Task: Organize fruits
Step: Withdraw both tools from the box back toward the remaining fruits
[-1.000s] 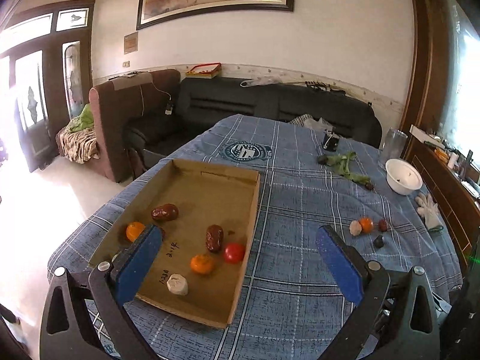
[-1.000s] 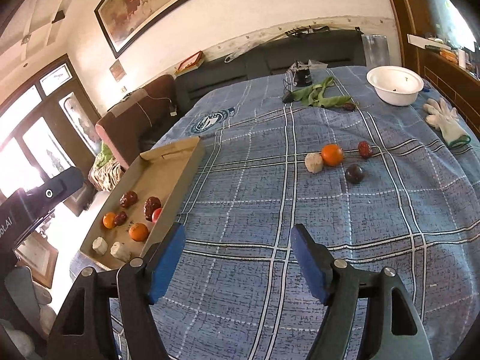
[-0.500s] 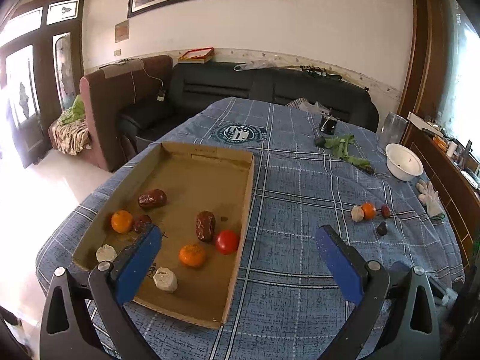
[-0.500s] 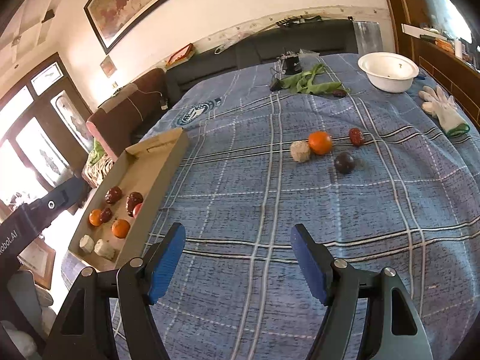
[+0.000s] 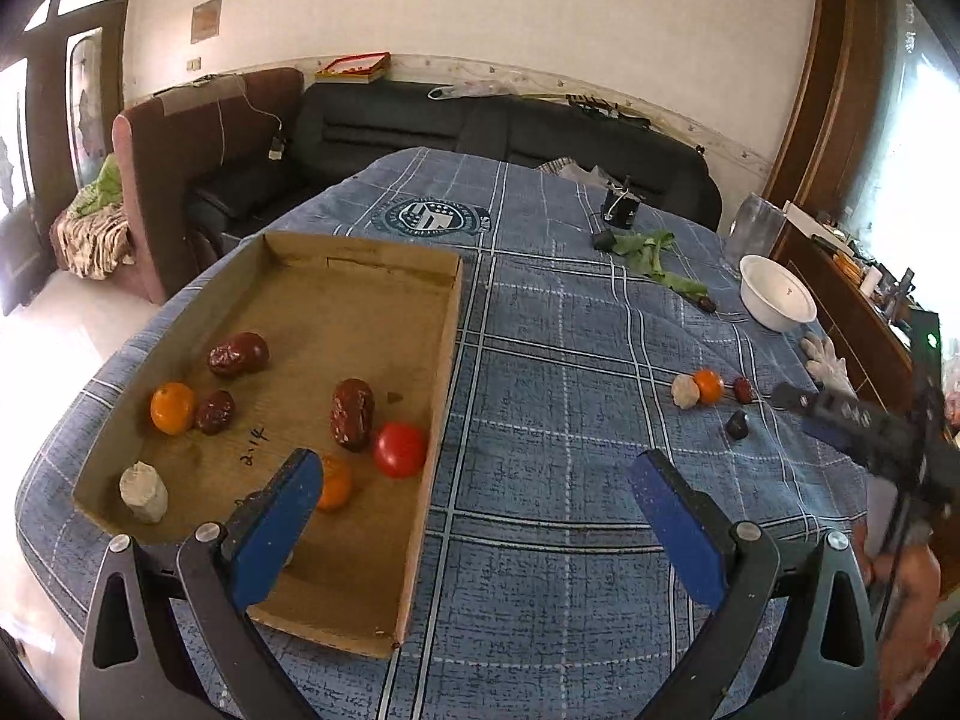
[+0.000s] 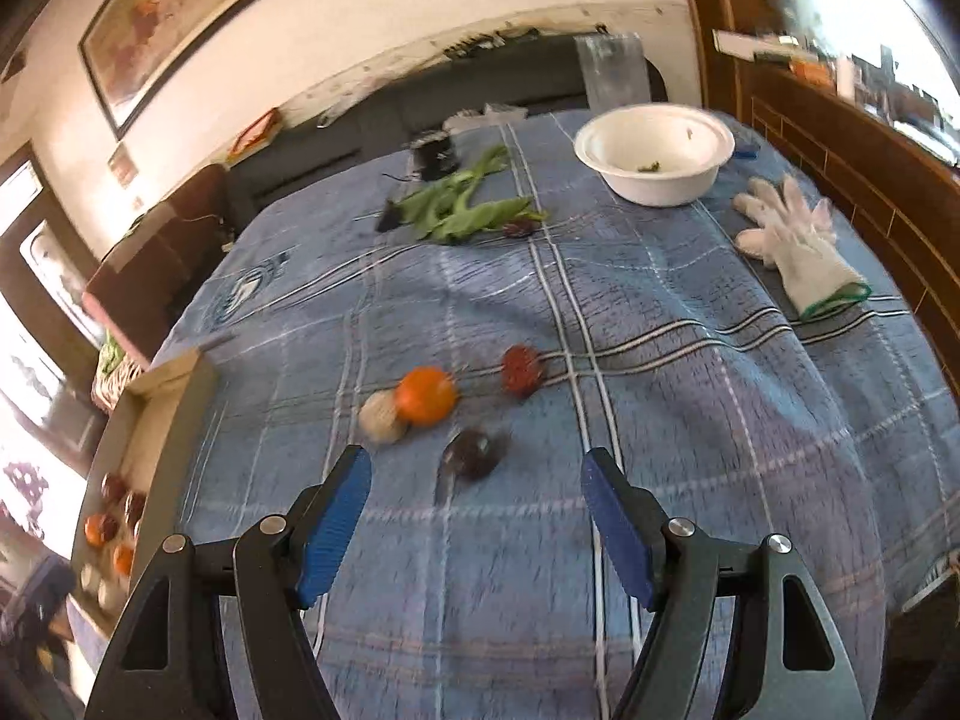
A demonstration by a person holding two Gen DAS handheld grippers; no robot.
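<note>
Right gripper [image 6: 477,495] spread wide, empty, above dark wrinkled fruit [image 6: 474,453], left gripper [image 5: 474,495] also spread, empty

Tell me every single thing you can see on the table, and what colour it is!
Brown cardboard tray: 1, brown, left side of table.
Orange round fruits in tray: 2, orange.
Wrinkled dark red dates in tray: 3, dark red.
Round red tomato: 1, red, by the tray's right wall.
Pale lumpy pieces in tray: at least 1, off-white, near corner.
Loose orange fruit: 1, orange, on cloth, touching a pale lump.
Loose red date: 1, dark red, on cloth.
Dark purple fruit: 1, nearest right gripper.
Green leafy stalks: a bunch, far side.
White bowl: 1, far right.
White glove: 1, right edge.
Blue checked tablecloth: 1.
Left gripper: open, blue pads.
Right gripper: open, blue pads.
</note>
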